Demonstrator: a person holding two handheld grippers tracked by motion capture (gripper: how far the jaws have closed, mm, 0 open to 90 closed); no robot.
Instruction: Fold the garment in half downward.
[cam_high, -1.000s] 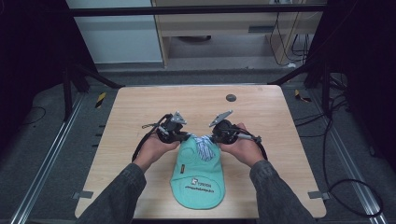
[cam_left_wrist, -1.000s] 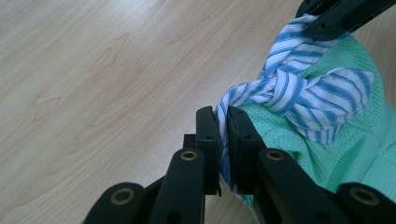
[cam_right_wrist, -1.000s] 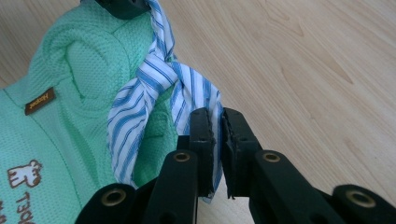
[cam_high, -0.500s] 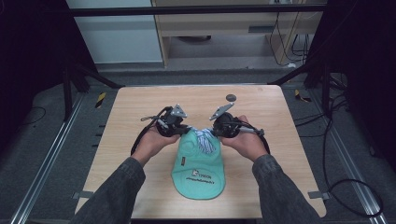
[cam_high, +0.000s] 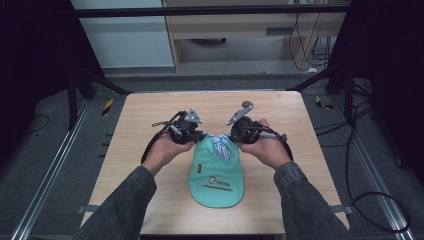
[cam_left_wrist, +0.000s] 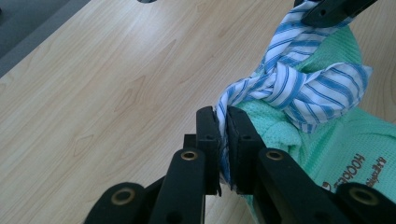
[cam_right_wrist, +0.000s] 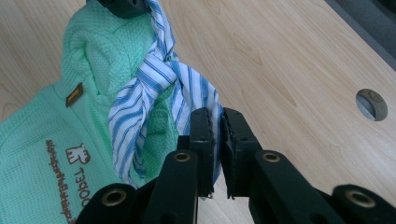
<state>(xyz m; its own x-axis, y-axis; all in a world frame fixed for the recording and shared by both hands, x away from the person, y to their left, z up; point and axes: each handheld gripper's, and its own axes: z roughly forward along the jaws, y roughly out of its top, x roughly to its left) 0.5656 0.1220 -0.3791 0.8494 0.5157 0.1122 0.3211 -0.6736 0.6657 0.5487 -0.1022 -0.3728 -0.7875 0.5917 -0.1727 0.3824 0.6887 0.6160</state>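
Two ends of one blue-and-white striped cloth (cam_high: 220, 145) are in my tongs, and that is the whole job at this point. My left gripper (cam_left_wrist: 223, 144) is clenched on one end, low in the middle of its own view; my right gripper (cam_right_wrist: 215, 140) is clenched on the other end, likewise low in the middle of its view. The cloth is crossed over itself into what looks like a loose knot, sitting at the top edge of the green garment (cam_high: 217, 172) at the centre of the high view, between my two hands.

I judge the step to be drawing that knot tight. To do it well I should pull the two ends apart evenly, low over the table (cam_high: 150, 115), so the crossing closes in the middle and neither end slips from the jaws. The pinch on each side looks shallow, near the cloth's edge, so a sharp tug could strip it out.

Nothing much crowds me. The green garment lies under the knot and may drag along. A round hole (cam_right_wrist: 371, 104) in the tabletop sits at the right of the right gripper view, well apart.
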